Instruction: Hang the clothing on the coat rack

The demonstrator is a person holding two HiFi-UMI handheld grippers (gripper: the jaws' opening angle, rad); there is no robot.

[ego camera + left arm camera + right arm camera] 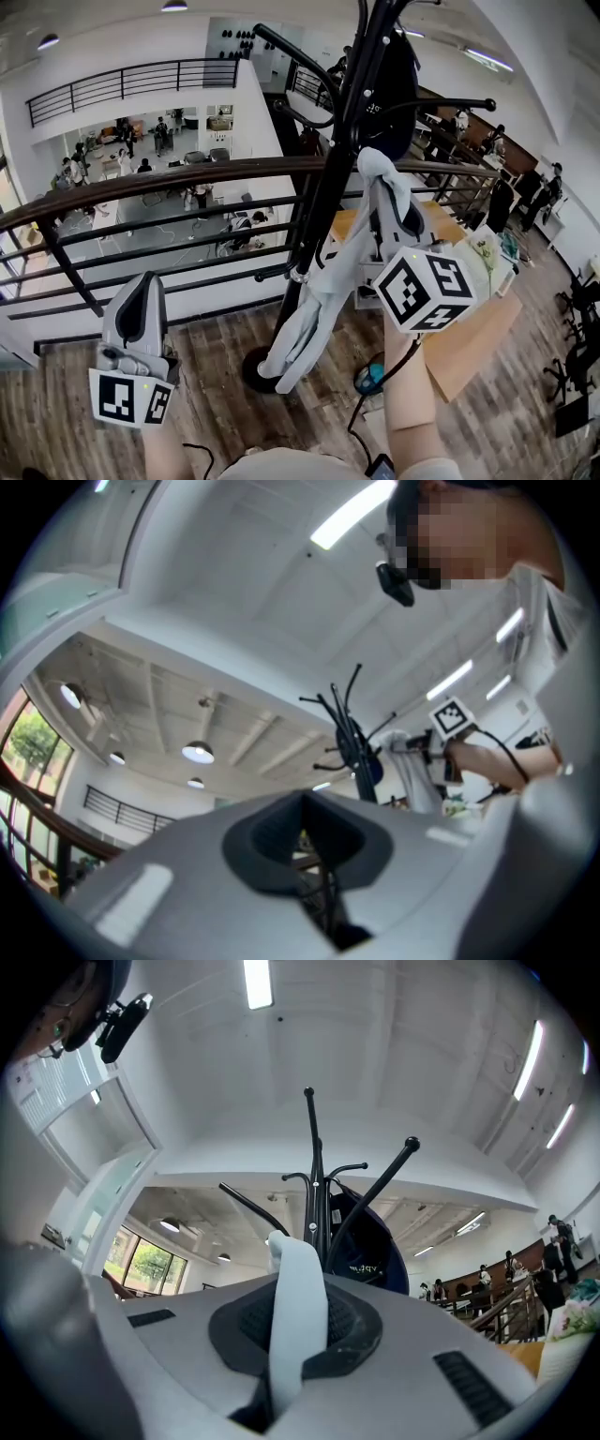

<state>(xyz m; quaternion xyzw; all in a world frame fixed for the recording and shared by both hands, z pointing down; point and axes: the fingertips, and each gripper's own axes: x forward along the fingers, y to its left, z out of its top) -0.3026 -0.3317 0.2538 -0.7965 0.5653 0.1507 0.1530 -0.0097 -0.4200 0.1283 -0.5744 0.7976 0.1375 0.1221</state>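
Pale grey garment (323,281) is clamped between the jaws of the right gripper (298,1309) and held up against the black coat rack (339,141), not yet hooked. Left gripper (139,305) is held low, jaws together, empty. Pale lettering on the dark item (373,1241) hung on the rack cannot be read.

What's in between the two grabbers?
In the head view, the coat rack's black pole and the pale grey clothing, pinched in the right gripper, stand between it and the left gripper.
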